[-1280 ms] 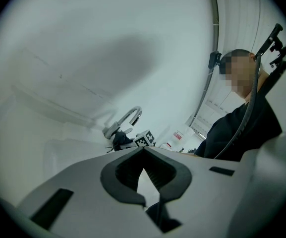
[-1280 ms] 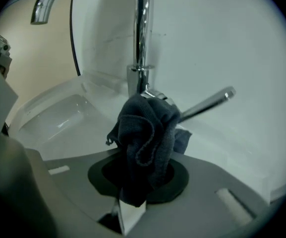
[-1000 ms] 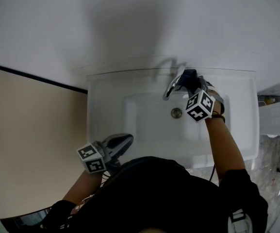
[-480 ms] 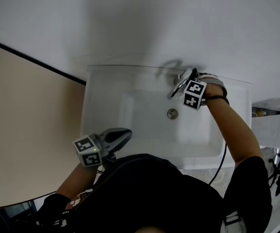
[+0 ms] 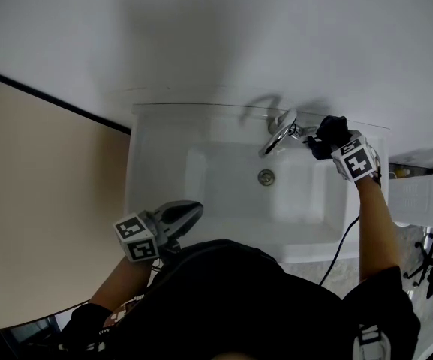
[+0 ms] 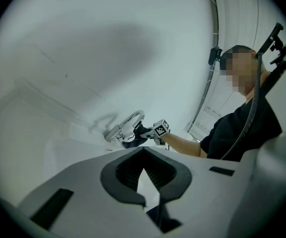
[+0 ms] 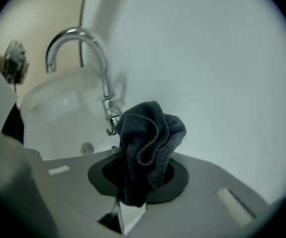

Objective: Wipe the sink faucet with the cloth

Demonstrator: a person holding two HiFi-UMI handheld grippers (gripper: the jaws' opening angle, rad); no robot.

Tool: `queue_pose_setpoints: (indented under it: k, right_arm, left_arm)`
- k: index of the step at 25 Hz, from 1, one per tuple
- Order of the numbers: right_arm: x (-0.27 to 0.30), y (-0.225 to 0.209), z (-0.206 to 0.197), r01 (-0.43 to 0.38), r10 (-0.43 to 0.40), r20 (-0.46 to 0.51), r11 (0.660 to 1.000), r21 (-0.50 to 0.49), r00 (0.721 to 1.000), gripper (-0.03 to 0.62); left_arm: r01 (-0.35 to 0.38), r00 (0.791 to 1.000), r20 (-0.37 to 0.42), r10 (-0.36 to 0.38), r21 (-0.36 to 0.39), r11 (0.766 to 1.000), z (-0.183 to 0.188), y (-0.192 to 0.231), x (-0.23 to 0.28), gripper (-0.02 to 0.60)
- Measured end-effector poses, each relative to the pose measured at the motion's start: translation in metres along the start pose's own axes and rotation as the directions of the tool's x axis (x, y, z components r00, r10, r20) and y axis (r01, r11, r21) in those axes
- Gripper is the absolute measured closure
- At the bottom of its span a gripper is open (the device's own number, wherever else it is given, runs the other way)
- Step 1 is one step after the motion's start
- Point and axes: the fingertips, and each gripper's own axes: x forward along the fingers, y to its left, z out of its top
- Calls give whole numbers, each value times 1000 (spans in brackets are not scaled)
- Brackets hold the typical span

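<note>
White ceramic sink [image 5: 156, 163] under plain wall: my right claw [image 7: 133, 202] is clenched on the bunched dark grey cloth [image 7: 150, 138], w/ the chrome gooseneck faucet [image 7: 104, 78] just left, stem upright. Left claw [image 5: 182, 217] closed, empty, well apart at near-left rim.

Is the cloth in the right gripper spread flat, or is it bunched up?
Bunched up. The dark cloth stands crumpled in folds between the right gripper's jaws, beside the faucet base.
</note>
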Motion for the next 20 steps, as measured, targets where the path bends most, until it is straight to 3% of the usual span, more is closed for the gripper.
queue_pose_setpoints:
  k: [2, 4, 7, 11, 15, 20]
  right_arm:
    - [14, -8, -19, -19, 3, 75, 977, 212, 997, 526]
    - [35, 0, -22, -77, 33, 152, 953, 292, 988, 526]
    - [56, 19, 5, -135, 70, 264, 962, 237, 962, 526]
    - [57, 27, 25, -138, 53, 323, 960, 245, 945, 528]
    - [44, 39, 42, -66, 22, 308, 989, 133, 951, 531]
    - [57, 43, 38, -45, 41, 246, 999, 12, 968, 531]
  left_arm:
    - [2, 1000, -17, -2, -3, 1000, -3, 0, 5, 583]
    - [2, 999, -37, -2, -2, 1000, -6, -2, 10, 583]
    - [-4, 999, -54, 4, 3, 1000, -8, -5, 18, 583]
    - [-13, 997, -77, 13, 4, 1000, -9, -8, 24, 583]
    - [-6, 995, -102, 6, 3, 1000, -14, -8, 28, 583]
    - [12, 991, -134, -10, 12, 1000, -18, -9, 40, 583]
